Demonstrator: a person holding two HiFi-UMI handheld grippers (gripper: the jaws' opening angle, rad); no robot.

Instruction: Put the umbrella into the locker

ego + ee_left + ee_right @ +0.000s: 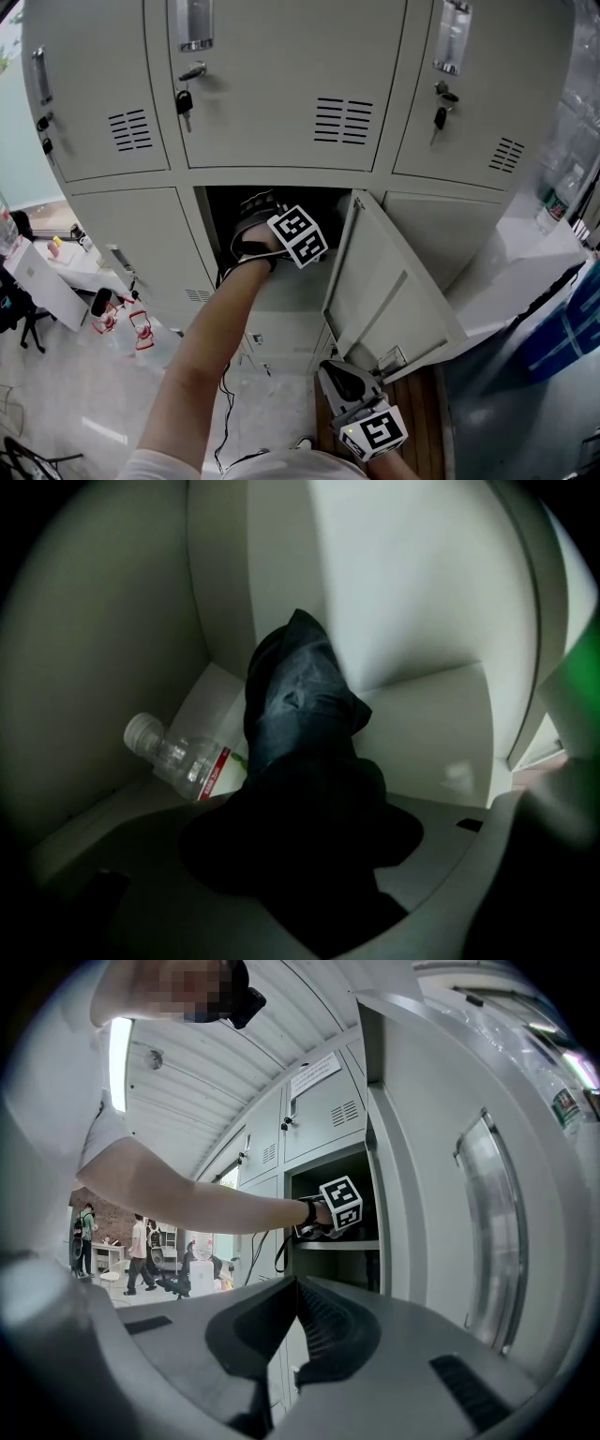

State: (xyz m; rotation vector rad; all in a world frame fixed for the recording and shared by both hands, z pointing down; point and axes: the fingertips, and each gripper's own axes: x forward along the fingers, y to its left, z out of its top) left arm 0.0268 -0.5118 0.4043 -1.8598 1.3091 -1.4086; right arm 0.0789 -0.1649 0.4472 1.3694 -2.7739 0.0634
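Umbrella (300, 714) is inside the open locker (291, 295). Its far end leans up into the back corner and its dark near end sits at your left tool (253, 225).

Left tool: jaws spread wide with the umbrella's near end between them. It looks loose rather than clamped (it's dark in there, so that's a judgement).

Key geometry: the umbrella's long axis runs straight away from the left tool, from the opening to the back wall. I'd say pull out along that line; any sideways drag risks tipping it. A bottle (183, 759) lies on the locker floor just left of the umbrella, so keep off that side.

Right tool (336, 375): jaws together, holding nothing, low by the open door (394, 300). It's the nearer one to the door, so use it to shut the locker.
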